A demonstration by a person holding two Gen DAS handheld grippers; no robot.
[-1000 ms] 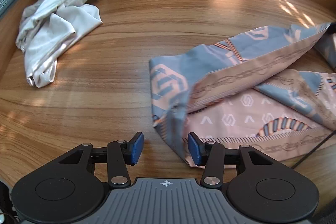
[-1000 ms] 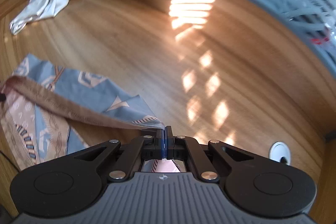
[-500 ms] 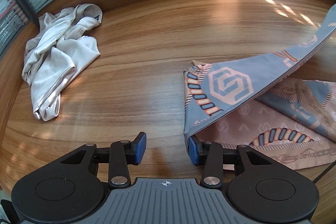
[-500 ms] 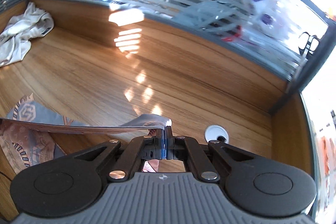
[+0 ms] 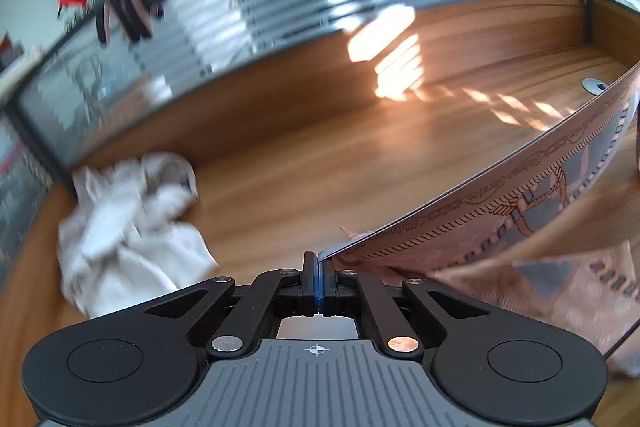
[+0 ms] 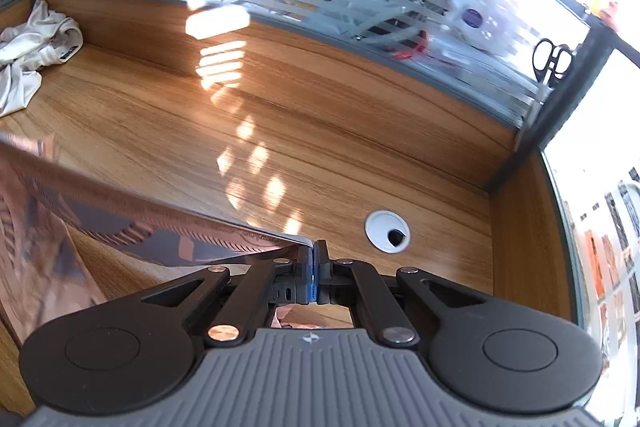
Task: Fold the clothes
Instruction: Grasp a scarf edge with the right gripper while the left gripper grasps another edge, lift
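A patterned pink and grey-blue cloth (image 5: 520,203) hangs lifted above the wooden desk, stretched between my two grippers. My left gripper (image 5: 318,267) is shut on one corner of it, and the cloth runs off to the right. My right gripper (image 6: 312,259) is shut on another corner, and the cloth (image 6: 120,223) runs off to the left and droops below. A crumpled white garment (image 5: 124,223) lies on the desk at the left; it also shows far left in the right wrist view (image 6: 32,55).
The wooden desk (image 6: 200,131) is bounded by a wood and striped-glass partition (image 6: 320,15) at the back and right. A white cable grommet (image 6: 387,230) sits in the desk just right of my right gripper. Scissors (image 6: 552,61) hang on the partition.
My left gripper has closed on the cloth's corner and lifted it. Both grippers have risen, and the cloth now hangs taut between them off the desk.
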